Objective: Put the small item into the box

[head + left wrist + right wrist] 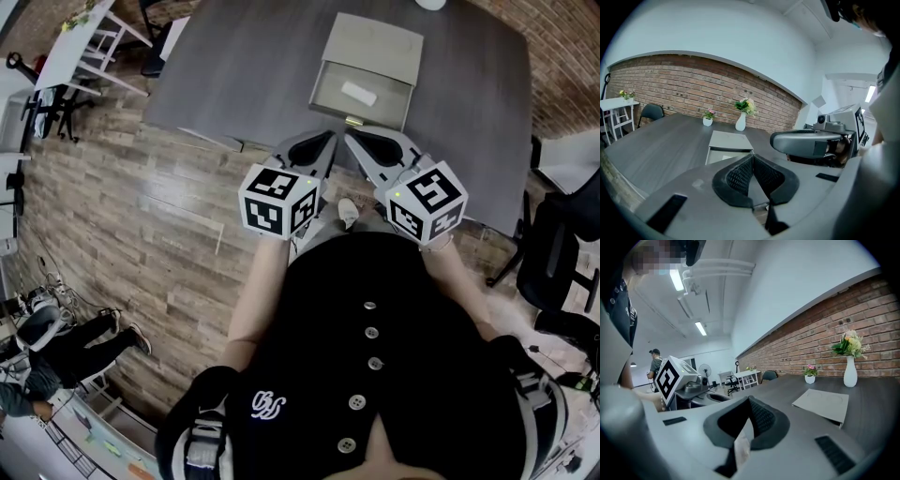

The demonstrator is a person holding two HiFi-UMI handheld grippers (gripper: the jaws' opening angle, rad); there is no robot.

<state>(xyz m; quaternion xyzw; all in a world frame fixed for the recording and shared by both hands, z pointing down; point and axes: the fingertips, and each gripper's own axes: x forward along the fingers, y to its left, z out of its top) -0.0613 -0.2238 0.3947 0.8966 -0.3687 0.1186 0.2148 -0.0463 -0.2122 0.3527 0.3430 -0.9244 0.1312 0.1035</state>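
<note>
With the small white item already lying inside the open box, and the left gripper and right gripper both clenched empty just in front of the box, a careless forward nudge could shove it away or jolt the item out.

Office meeting room, shown by a long grey table, swivel chairs, an exposed brick wall, flower vases, ceiling strip lights.

Light: bright, even, indoor.
Source: ceiling strip lights, up and left of the fingers in the right gripper view.
Shadows: soft, deepest in the hollow behind the fingers.
Glare: pale sheen on the floor, left of the fingers.
Edges: fisheye bending, black corners.
Focus: nearest casing blurred.
</note>
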